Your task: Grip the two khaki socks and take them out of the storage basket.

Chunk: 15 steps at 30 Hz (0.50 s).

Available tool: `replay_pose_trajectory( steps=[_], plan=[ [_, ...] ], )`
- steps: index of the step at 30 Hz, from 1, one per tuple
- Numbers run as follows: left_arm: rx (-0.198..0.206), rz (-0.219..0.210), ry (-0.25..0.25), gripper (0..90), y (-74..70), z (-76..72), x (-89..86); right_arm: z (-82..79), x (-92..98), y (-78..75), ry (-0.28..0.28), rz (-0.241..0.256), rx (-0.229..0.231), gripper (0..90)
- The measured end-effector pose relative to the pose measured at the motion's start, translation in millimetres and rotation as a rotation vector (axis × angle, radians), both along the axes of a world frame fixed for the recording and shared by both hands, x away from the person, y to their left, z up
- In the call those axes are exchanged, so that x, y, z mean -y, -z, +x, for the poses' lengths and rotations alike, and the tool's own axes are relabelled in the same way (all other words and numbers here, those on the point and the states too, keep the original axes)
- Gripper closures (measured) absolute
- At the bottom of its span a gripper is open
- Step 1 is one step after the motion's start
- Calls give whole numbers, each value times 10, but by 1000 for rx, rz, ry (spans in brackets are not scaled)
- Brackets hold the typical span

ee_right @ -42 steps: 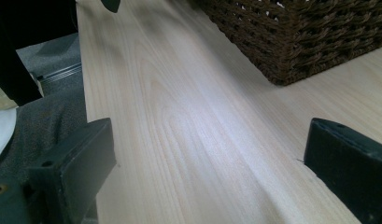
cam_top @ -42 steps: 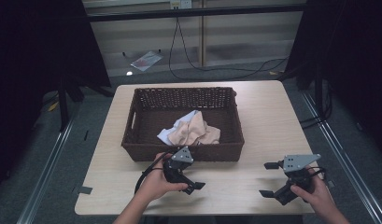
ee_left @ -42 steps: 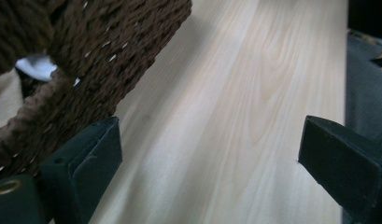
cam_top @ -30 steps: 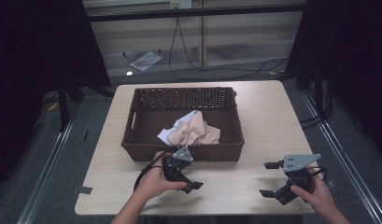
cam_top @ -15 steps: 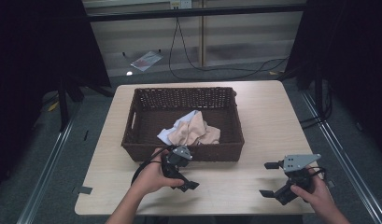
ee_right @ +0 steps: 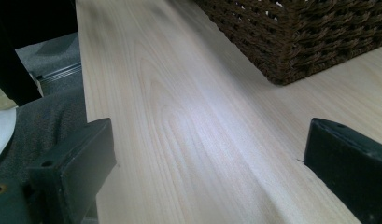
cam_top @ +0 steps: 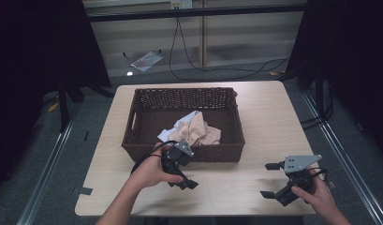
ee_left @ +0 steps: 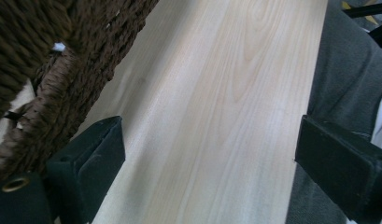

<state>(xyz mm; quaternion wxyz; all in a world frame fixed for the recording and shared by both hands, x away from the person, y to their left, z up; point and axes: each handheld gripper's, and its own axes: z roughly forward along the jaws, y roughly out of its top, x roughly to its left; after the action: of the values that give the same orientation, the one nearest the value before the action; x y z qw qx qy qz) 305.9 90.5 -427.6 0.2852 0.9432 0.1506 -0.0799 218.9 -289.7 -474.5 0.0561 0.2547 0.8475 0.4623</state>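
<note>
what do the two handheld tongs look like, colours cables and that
Both tongs are black, each with two blocky, flat-faced black jaws. The right tongs carry a grey three-cornered plate on top; the left tongs have a smaller grey plate and a black cable looping off toward the person. Both forearms are bare, with no sleeves in sight.

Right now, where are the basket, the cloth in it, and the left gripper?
basket (cam_top: 184, 99): high view, far woven wall.
cloth (cam_top: 195, 130): high view, middle of the crumpled heap.
left gripper (cam_top: 181, 170): high view, midway between its fingertips.

Cloth partly behind basket wall
</note>
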Motion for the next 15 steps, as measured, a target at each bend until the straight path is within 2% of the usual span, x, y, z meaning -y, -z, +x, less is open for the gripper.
replay_pose_trajectory(
  steps=[8,15],
  plan=[
    [-41,-1,27,85,-194,26,5,1,1,-1,-2,-1,1,13],
    [-35,22,35,88,-385,95,-34,1,4,-3,-1,-2,0,13]
  ],
)
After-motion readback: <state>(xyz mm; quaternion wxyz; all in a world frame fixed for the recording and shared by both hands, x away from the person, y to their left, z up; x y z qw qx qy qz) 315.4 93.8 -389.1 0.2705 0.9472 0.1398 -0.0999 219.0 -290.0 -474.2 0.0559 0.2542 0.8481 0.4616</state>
